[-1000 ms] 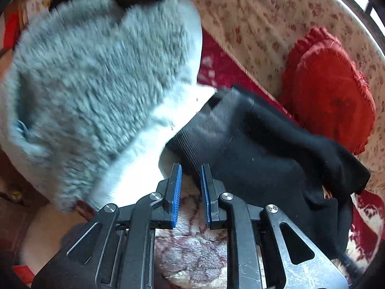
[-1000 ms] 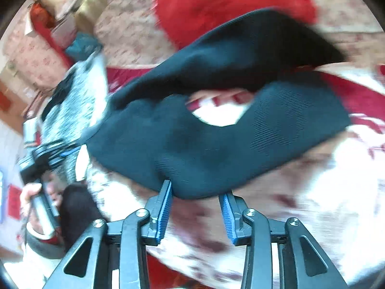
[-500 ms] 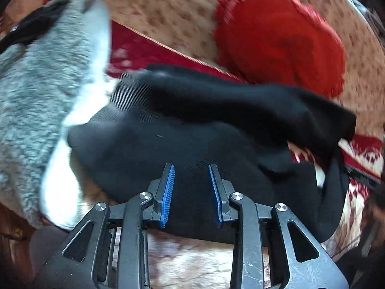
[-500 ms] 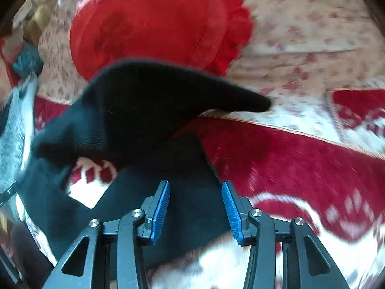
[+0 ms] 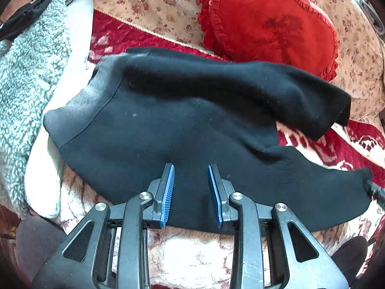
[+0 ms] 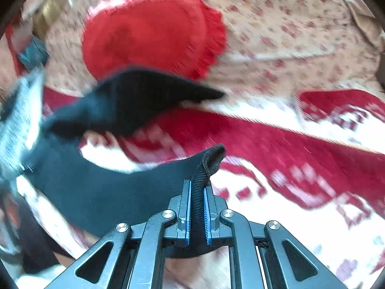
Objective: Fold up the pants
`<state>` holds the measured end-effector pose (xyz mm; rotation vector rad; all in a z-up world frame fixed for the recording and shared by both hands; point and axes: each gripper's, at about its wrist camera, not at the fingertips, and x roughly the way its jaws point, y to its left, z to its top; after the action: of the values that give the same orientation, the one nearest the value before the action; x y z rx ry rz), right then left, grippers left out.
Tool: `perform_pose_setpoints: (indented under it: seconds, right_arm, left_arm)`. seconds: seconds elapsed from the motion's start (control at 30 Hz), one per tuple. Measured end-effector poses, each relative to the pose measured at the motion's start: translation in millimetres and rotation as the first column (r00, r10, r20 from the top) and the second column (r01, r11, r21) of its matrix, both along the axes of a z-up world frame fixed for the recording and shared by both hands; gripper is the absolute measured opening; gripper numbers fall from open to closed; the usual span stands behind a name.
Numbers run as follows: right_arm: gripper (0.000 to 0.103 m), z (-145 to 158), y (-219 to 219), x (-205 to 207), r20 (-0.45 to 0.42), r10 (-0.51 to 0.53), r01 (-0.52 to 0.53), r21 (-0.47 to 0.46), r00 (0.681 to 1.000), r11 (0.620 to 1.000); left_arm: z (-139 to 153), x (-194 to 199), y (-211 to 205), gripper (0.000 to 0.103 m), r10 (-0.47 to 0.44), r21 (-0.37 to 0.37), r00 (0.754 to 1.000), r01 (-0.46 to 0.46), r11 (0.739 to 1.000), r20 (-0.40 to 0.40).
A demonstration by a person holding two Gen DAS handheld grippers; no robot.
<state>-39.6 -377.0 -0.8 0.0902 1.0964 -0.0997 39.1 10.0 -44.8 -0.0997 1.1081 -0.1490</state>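
The black knit pants (image 5: 168,125) lie spread on the red-and-white patterned blanket (image 5: 361,144). Behind them a red heart-shaped ruffled cushion (image 5: 272,21) leans on the floral fabric (image 5: 154,2). A grey fleece garment (image 5: 26,67) lies to their left, touching the waistband.

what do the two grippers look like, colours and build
Both look alike. The left gripper and right gripper have black angular linkage arms with triangular cut-outs, silver round pivot screws, and two narrow fingers faced with blue ribbed pads. No cables, markings or sleeves show.
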Motion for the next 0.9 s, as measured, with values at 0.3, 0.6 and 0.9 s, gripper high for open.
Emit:
perform_pose_setpoints:
  seconds: [0.3, 0.6, 0.9]
  right_arm:
    - [0.019, -41, 12, -3, -0.188, -0.030, 0.014, -0.088, 0.982, 0.996]
    - [0.028, -6, 88, 25, 0.033, 0.194, -0.196, 0.186, 0.981, 0.963]
    - [0.028, -47, 152, 61, -0.025, 0.358, -0.339, 0.262, 0.933, 0.904]
  left_arm:
    - [-10, -11, 0, 0.030, -0.030, 0.039, 0.999, 0.030, 0.999, -0.020]
    - [0, 5, 44, 0.057, 0.099, 0.032, 0.995, -0.100, 0.994, 0.031]
    - [-4, 33, 66, 0.057, 0.090, -0.004, 0.996, -0.089, 0.996, 0.008]
